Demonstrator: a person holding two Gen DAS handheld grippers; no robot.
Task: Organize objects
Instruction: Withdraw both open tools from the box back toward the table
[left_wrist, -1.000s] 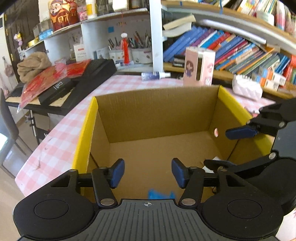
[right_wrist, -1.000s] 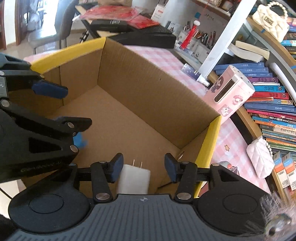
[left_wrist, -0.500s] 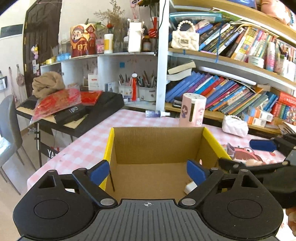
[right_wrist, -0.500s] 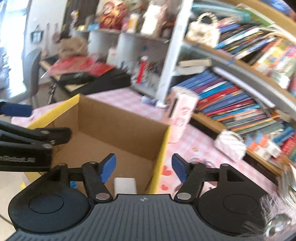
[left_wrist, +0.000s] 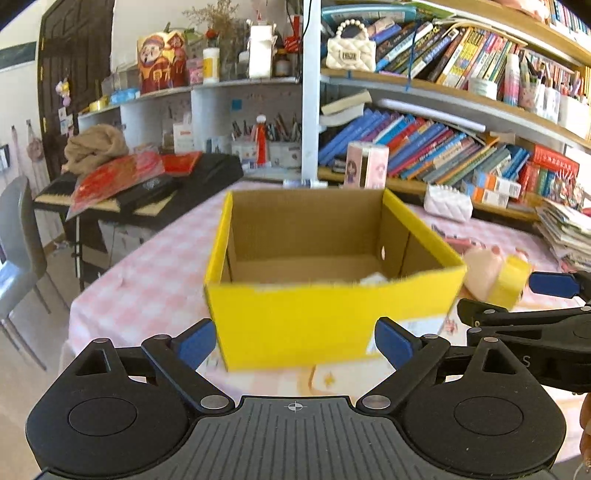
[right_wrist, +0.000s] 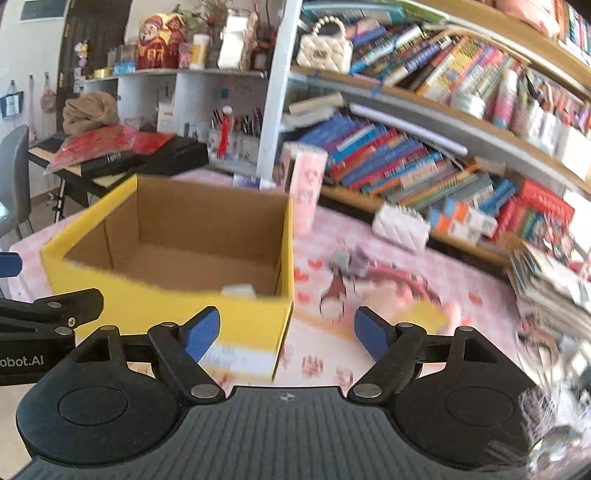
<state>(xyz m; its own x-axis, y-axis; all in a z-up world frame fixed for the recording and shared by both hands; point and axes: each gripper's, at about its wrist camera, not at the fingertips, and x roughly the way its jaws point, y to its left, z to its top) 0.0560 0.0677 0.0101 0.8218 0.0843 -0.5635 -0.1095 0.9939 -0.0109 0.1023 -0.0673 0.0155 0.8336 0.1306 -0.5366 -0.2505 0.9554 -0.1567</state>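
Left gripper (left_wrist: 294, 342): jaws spread wide, nothing between blue pads (left_wrist: 194, 342). Held level, pointing forward, black body filling near edge of its own view.

Right gripper (right_wrist: 287, 334): jaws also spread wide, empty, blue fingertips (right_wrist: 371, 338) well apart. Held level, facing forward.

Both side by side, close together: right gripper shows at right edge of left view, one blue pad above black arm; left gripper's black finger and blue tip show at left edge of right view.
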